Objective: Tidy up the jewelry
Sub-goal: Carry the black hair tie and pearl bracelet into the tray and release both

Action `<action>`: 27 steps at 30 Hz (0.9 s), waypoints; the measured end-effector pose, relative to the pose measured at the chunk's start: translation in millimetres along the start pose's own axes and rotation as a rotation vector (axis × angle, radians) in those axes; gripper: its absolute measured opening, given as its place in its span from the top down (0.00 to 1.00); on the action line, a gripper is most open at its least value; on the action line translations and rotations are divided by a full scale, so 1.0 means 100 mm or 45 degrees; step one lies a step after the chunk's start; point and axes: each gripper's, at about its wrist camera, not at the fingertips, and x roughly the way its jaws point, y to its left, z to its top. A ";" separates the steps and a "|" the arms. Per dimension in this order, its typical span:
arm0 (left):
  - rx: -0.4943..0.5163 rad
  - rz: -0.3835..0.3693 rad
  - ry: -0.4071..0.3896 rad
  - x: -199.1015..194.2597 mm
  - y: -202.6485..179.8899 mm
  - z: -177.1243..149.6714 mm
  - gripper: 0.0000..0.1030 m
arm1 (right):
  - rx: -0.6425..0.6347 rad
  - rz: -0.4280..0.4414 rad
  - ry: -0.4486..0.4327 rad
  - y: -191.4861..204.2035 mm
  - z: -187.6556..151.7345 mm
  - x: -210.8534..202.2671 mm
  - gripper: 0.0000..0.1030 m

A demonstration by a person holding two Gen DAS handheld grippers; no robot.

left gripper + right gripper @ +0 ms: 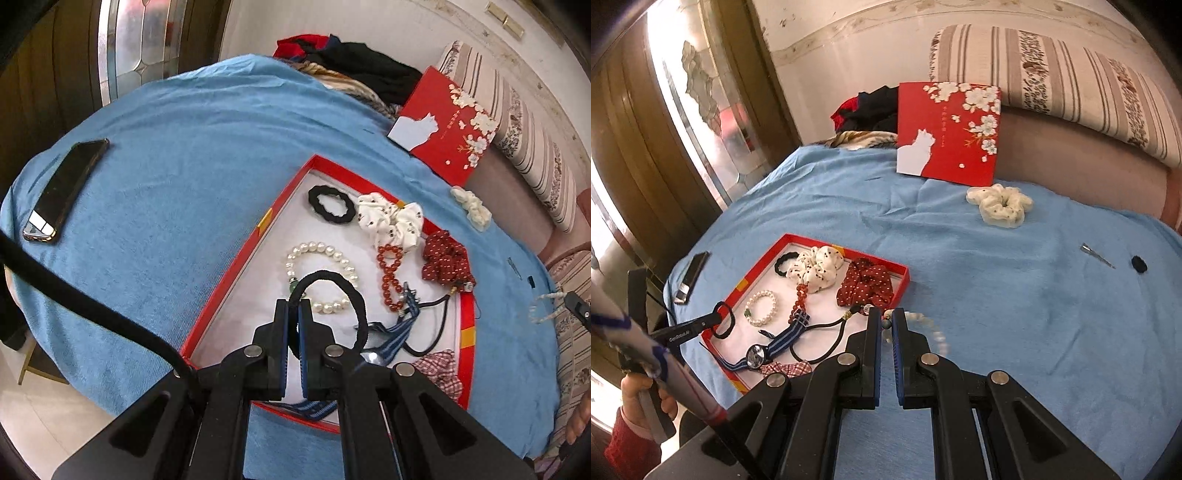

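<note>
A red tray [236, 266] with a white floor lies on the blue cloth; it also shows in the right wrist view [746, 277]. My left gripper [294, 304] is shut on a black hair tie [347, 291] and holds it over the tray, above a pearl bracelet [314, 251]. My right gripper [886, 314] is shut on a pale bead bracelet [934, 332], held above the cloth just right of the tray. The tray holds scrunchies, a red bead strand [389, 277] and a striped-strap watch [755, 356].
A cream scrunchie [999, 205], a metal hair clip [1095, 254] and a small black piece [1138, 264] lie loose on the cloth. The red lid [949, 133] leans at the back. A phone [66, 188] lies at the left. Clothes are piled behind.
</note>
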 end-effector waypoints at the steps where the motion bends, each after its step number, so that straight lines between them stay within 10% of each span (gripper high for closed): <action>1: -0.002 0.006 0.012 0.04 0.02 0.01 0.96 | -0.014 0.000 0.005 0.04 0.01 0.01 0.94; 27: -0.072 0.057 0.083 0.37 0.15 0.08 0.95 | -0.047 0.022 0.264 0.83 0.05 1.43 0.93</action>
